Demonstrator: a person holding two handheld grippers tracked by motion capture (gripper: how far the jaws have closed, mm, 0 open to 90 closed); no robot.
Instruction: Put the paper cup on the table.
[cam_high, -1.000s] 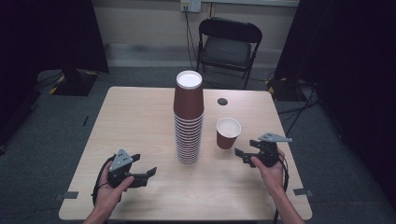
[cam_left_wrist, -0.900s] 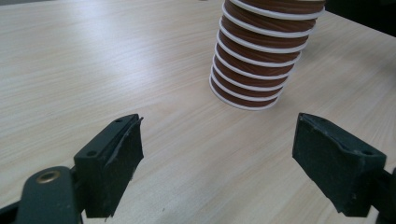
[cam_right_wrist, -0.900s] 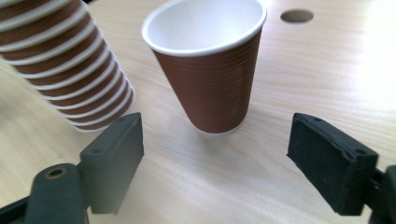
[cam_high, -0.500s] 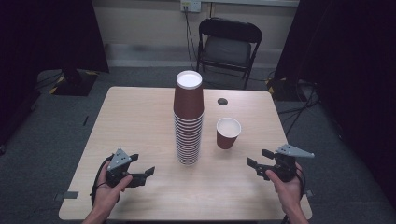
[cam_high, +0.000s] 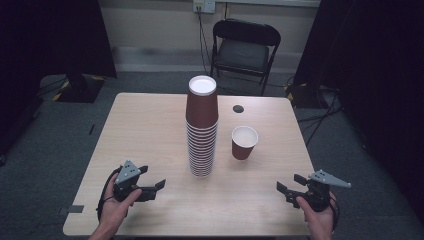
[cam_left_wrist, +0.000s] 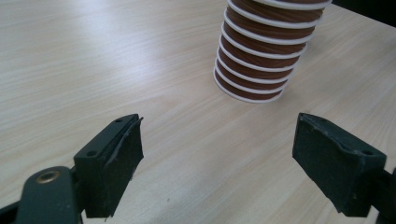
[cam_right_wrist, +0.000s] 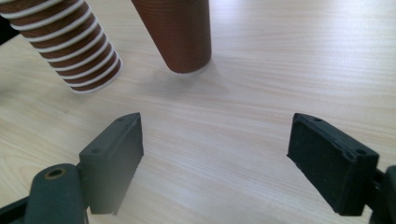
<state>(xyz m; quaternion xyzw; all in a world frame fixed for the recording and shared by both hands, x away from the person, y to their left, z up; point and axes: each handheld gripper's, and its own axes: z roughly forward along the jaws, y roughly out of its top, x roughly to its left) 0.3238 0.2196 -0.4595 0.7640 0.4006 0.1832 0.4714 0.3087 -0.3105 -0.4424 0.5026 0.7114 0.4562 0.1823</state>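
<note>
Nearest me, the left claw (cam_high: 150, 189) sits low over the worktop (cam_high: 150, 125), its jaws spread wide with nothing between them. The right claw (cam_high: 286, 189) hovers at the near right edge, jaws just as wide and just as empty.

Ahead of the left claw and a little to its right stands the stack (cam_left_wrist: 266, 51) of brown paper cups, nested mouth-down, white rims ringing it all the way up. From the right claw the stack (cam_right_wrist: 65, 46) lies ahead to the left, and the single cup (cam_right_wrist: 180, 35) stands almost straight ahead, near but well clear of the jaws. In the high view that cup (cam_high: 244, 142) stands mouth-up just beside the stack (cam_high: 202, 127), not touching it.

I judge the cup to be very light, thin-walled and easy to crush; its ribbed side should give fair grip. A soft pinch across the wall near the rim, where the rolled lip stiffens it, looks best, or across the body with a gentle close. The tall stack looks tippy, so a nudge could topple it.

Beyond the cups a small dark disc (cam_high: 238, 108) lies on the worktop, and past the far edge stands a folding chair (cam_high: 244, 47).
</note>
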